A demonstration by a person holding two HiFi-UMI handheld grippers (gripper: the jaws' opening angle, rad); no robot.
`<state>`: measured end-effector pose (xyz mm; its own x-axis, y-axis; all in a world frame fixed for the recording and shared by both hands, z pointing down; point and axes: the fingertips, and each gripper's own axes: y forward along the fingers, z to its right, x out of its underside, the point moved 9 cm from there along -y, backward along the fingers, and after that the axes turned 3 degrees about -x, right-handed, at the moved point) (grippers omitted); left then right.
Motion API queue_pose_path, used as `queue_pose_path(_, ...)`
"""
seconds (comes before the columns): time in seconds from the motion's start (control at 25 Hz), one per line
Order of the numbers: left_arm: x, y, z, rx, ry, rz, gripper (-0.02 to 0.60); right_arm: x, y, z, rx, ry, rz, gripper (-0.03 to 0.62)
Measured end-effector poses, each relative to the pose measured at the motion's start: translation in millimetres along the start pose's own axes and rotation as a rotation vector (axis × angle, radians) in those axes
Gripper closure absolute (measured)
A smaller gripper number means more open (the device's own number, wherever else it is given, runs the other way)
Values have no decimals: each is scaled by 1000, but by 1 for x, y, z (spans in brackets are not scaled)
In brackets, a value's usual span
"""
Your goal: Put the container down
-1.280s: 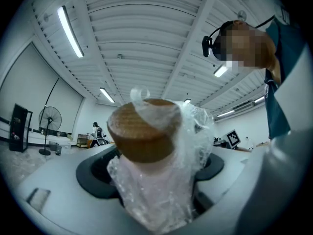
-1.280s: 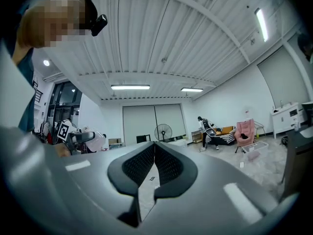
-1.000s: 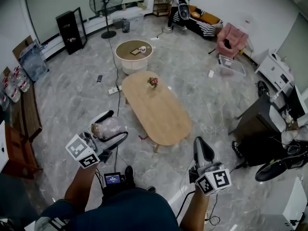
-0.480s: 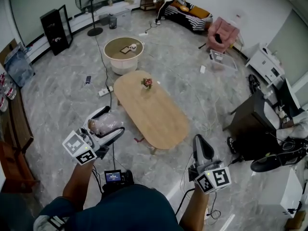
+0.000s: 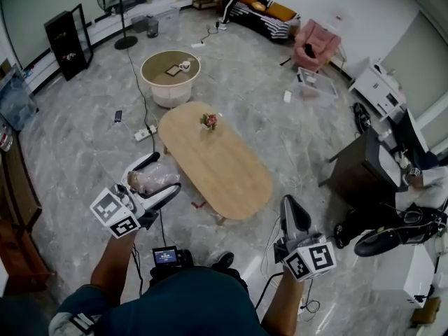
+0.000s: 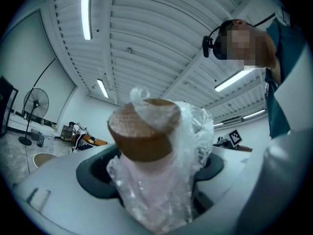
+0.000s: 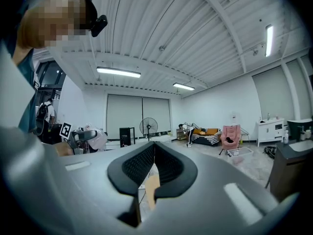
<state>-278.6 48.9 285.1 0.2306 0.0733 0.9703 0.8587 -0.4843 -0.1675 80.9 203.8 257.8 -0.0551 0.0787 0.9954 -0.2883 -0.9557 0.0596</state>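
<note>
— Where's the container (image 6: 146, 136)?

— Clamped in my left gripper (image 5: 163, 173), both jaws pressing on its sides. It has a brown lid (image 6: 142, 124) and clear film (image 6: 195, 131) crumpled all round it. From the head view it hangs over the floor (image 5: 84, 152), just beside the near end of the table (image 5: 224, 173), not above the wood.

— And your other tool?

— The right gripper (image 7: 154, 153) has its jaws together with nothing between them. It's low at my right side, well apart from the table.

— So how do you set it down properly?

— I'd carry it across over bare wood, well clear of the flowers (image 5: 208, 120) at the far end. Before lowering I'd square it up, since I can't tell from here whether its base is level. Then I'd bring it down until the base sits flat and only then part the jaws.

— Any worry?

— The film. I expect it to cling to the pads or slide, so I'd open slowly and draw straight back rather than lift, or the container may tip.
</note>
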Motion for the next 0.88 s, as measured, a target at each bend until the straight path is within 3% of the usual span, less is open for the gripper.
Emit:
queue_pose_path(0.24, 1, 13, -25, -44, -5, -12, 181, 0, 42, 21, -40, 12, -17, 583)
queue_pose_path(0.48, -6, 23, -38, -129, 26, -17, 181, -3, 93, 47, -148, 21, 4, 583)
queue_pose_path(0.88, -7, 86, -44, -256, 62, -10, 181, -17, 161, 129, -285, 29, 15, 583)
